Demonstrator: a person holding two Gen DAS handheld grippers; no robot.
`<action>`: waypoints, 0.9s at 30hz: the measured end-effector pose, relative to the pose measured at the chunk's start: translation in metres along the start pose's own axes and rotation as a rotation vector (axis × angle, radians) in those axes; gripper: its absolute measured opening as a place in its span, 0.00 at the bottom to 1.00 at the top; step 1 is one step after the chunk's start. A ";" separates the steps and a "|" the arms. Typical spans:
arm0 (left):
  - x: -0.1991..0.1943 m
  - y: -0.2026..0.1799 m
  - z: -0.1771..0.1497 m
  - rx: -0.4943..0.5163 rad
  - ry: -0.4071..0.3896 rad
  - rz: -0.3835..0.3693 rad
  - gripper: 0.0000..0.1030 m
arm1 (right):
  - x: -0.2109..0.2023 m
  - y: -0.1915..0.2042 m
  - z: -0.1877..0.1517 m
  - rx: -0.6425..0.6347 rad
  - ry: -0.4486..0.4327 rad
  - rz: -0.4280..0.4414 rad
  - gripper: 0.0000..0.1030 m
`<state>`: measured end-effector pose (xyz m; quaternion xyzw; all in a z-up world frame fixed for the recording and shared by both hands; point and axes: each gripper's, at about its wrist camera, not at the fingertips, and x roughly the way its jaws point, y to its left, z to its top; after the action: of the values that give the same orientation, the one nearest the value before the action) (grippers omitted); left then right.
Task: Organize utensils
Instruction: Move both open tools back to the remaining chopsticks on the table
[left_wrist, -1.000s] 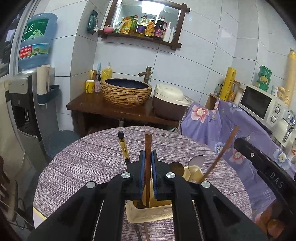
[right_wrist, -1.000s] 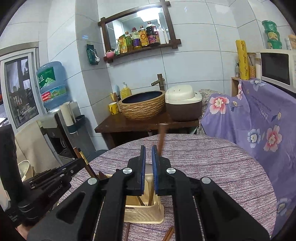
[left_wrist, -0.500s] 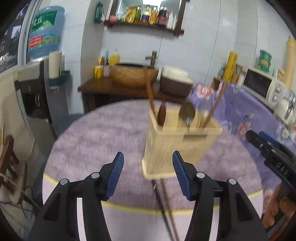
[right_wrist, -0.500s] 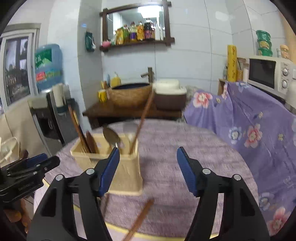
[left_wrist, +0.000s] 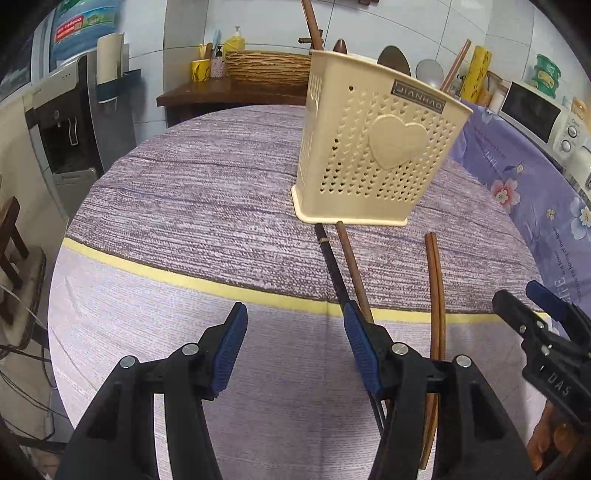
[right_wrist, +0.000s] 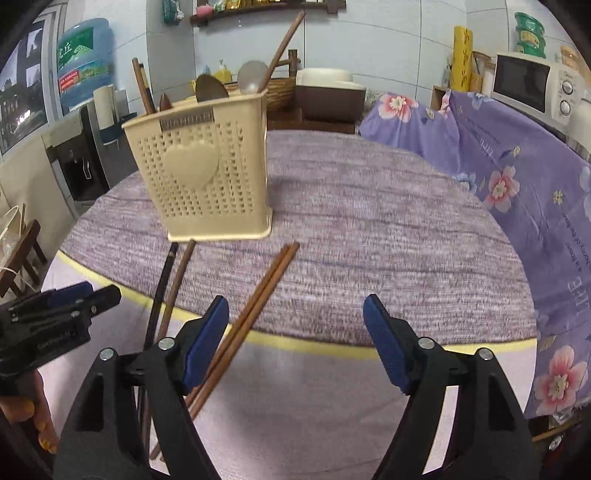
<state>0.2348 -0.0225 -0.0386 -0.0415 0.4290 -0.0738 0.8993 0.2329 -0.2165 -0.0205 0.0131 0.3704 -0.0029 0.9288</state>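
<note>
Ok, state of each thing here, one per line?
Left gripper: open, empty.
Right gripper: open, empty.
Holder: upright on the table, holding spoons and chopsticks.
Black chopstick: flat on the table.
Brown chopstick: flat beside it.
Chopstick pair: flat, side by side.

From my left gripper (left_wrist: 293, 347), jaws wide and empty, bare tablecloth (left_wrist: 192, 199) lies free from nine to twelve o'clock. At one o'clock the cream utensil holder (left_wrist: 376, 147) blocks the way, and a black chopstick (left_wrist: 332, 266) and a brown one (left_wrist: 351, 258) run from its base under my right finger. My right gripper (right_wrist: 295, 339) has free cloth from twelve to three; a chopstick pair (right_wrist: 258, 299) crosses at eleven.
</note>
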 end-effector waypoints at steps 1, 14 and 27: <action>0.001 -0.001 -0.001 0.001 0.008 -0.006 0.53 | 0.001 -0.001 -0.002 0.005 0.005 -0.005 0.74; 0.015 -0.016 -0.018 0.025 0.050 -0.024 0.53 | -0.001 -0.024 -0.013 0.080 0.020 -0.046 0.74; 0.024 -0.032 -0.018 0.102 0.049 0.037 0.53 | 0.003 -0.013 -0.014 0.066 0.037 -0.025 0.75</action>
<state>0.2322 -0.0580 -0.0641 0.0141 0.4471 -0.0798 0.8908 0.2254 -0.2291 -0.0331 0.0391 0.3875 -0.0265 0.9207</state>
